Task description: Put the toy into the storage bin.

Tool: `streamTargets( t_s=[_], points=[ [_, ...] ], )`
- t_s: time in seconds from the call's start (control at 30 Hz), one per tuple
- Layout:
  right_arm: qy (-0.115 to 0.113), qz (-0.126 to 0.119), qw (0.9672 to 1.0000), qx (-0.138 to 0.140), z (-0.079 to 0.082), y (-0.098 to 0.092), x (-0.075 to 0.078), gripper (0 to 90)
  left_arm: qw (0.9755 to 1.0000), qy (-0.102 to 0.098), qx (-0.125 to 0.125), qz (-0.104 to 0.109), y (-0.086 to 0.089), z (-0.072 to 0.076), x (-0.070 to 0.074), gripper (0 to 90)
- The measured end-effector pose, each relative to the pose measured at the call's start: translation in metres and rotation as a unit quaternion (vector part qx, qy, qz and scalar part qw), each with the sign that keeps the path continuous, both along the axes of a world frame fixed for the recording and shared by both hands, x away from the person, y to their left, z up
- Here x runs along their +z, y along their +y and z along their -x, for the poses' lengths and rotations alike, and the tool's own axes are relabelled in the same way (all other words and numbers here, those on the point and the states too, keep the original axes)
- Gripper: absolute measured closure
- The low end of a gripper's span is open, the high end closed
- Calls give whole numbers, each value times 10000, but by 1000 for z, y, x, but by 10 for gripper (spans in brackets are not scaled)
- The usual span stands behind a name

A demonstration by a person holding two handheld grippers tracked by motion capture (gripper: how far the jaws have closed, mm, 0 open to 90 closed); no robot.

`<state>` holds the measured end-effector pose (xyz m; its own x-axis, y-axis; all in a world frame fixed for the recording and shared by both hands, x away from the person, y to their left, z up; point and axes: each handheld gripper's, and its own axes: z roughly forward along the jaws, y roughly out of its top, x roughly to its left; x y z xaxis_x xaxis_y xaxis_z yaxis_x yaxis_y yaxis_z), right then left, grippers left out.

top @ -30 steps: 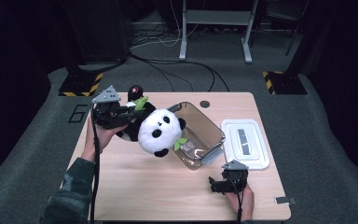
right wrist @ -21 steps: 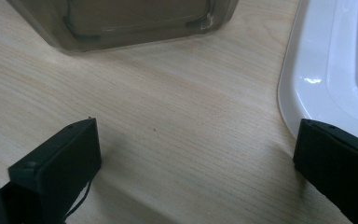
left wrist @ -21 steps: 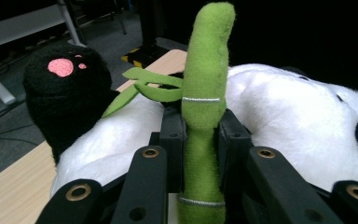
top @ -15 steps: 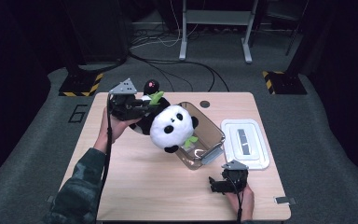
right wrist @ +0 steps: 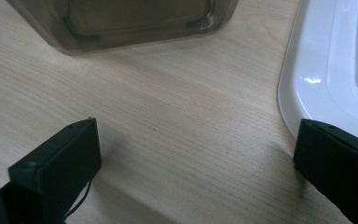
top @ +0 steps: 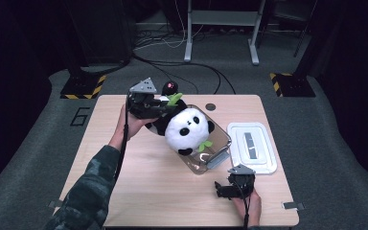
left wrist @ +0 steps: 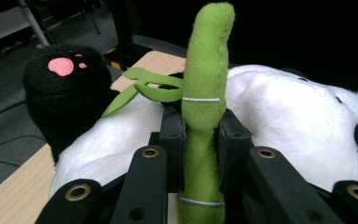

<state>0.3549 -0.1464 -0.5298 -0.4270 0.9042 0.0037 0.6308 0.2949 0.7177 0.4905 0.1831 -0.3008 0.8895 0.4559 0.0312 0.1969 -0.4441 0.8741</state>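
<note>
Risk I am weighing: my left gripper [left wrist: 200, 140] is clamping only the panda's [top: 184, 129] thin green bamboo stalk [left wrist: 204, 93], so the heavy plush body may swing, slip off the stalk, or catch the bin [top: 220, 151] rim and tip it. The panda is hanging tilted over the bin's near-left edge, head partly inside. I am holding my left forearm reaching in level from the left. My right gripper [right wrist: 196, 154] is resting low on the table [right wrist: 168, 116], jaws wide apart, gripping nothing, near the white lid [right wrist: 335, 65].

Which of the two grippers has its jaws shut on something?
The left gripper: its jaws clamp the panda's green bamboo stalk. The right gripper rests on the table with jaws wide apart, nothing between them.
</note>
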Motion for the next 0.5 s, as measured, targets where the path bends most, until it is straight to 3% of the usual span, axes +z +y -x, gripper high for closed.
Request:
streamTargets(
  t_s=[0.5],
  points=[
    [9, -7, 10000, -10, 0, 0, 0, 0, 9990, 95, -417, -111, -30, -17, -8, 757]
  ],
)
